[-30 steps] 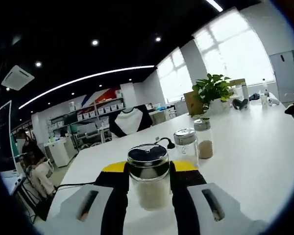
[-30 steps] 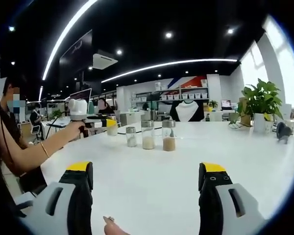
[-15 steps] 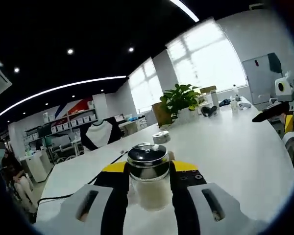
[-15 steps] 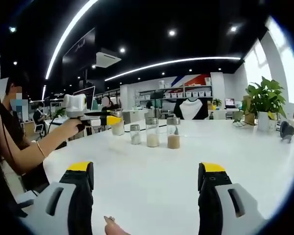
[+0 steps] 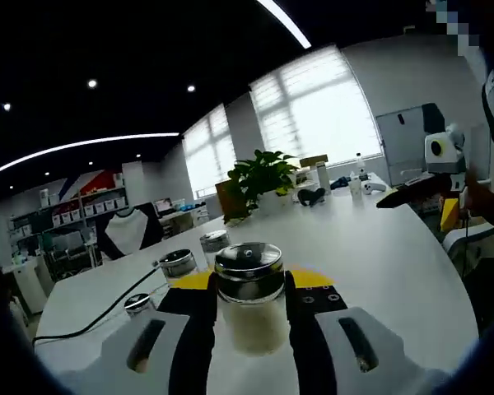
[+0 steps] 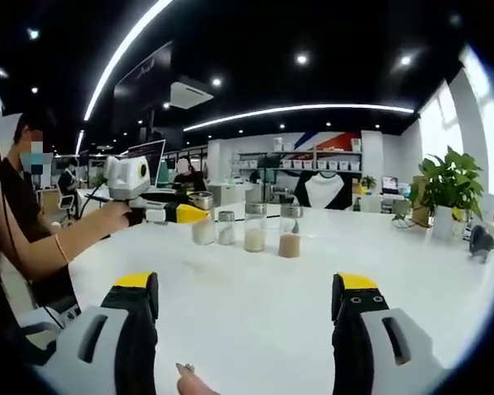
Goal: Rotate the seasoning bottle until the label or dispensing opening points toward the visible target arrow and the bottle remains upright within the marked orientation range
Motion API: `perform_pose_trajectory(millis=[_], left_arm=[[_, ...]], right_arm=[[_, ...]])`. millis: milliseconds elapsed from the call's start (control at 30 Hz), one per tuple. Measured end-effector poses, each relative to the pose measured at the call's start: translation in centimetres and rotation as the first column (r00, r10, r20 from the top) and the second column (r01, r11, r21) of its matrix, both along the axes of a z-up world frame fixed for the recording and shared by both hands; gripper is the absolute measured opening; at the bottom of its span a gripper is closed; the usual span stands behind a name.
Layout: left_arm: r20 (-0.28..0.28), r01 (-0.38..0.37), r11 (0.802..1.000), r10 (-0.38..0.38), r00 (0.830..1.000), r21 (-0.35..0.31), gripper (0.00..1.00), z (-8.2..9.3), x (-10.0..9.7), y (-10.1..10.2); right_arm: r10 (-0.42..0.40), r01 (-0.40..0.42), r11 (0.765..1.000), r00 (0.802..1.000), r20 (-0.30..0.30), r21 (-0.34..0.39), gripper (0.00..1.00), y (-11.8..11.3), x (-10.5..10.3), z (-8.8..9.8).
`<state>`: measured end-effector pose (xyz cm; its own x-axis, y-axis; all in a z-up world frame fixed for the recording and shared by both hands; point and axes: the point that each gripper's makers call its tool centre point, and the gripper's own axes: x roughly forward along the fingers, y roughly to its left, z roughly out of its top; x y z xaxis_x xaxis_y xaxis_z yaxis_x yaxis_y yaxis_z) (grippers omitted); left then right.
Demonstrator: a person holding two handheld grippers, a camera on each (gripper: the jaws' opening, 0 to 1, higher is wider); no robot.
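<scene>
Gripping the seasoning bottle between its two jaws, the left gripper holds it upright at the 6 o'clock of the left gripper view; the chrome cap sits level above a glass body part-filled with pale powder. The right gripper stands wide apart with nothing between its jaws, low over the white table.

Risk, as judged: no target arrow or marked range can be made out in either view, so the turn could overshoot or stop short. The jaws bear on smooth glass, so a fast twist could let the bottle slip or tip. Three more jars stand close by at 9 o'clock of the held bottle; a swing of the hand could knock them.

View differences: the right gripper view shows the bottle from the side, about 11 o'clock, in line with the other jars, and the person's hand on the left gripper; whether its base touches the table cannot be told there. The left gripper view shows the cap from above, a potted plant, and the right gripper at 3 o'clock.
</scene>
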<state>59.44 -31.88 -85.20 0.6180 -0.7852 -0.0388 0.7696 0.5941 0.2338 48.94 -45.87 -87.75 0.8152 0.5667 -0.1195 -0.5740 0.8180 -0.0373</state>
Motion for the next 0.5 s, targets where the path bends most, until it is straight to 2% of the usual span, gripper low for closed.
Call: perform_pose_trajectory(millis=[233, 333, 500], left_arm=[[0.023, 0.055, 0.998, -0.055, 0.998, -0.017, 0.34, 1.1, -1.7, -1.7], [-0.013, 0.109, 0.991, -0.11, 0.994, -0.084, 0.34, 1.5, -2.5, -2.5], [-0.001, 0.145, 0.988, -0.145, 0.989, -0.057, 0.34, 1.5, -3.3, -3.0]], right_arm=[[0.018, -0.018, 1.0, 1.0, 0.006, -0.024, 0.87, 0.2, 0.1, 0.1], [0.024, -0.024, 0.999, 1.0, 0.008, -0.027, 0.85, 0.4, 0.1, 0.1], [0.037, -0.036, 0.999, 0.999, 0.007, -0.04, 0.85, 0.7, 0.1, 0.0]])
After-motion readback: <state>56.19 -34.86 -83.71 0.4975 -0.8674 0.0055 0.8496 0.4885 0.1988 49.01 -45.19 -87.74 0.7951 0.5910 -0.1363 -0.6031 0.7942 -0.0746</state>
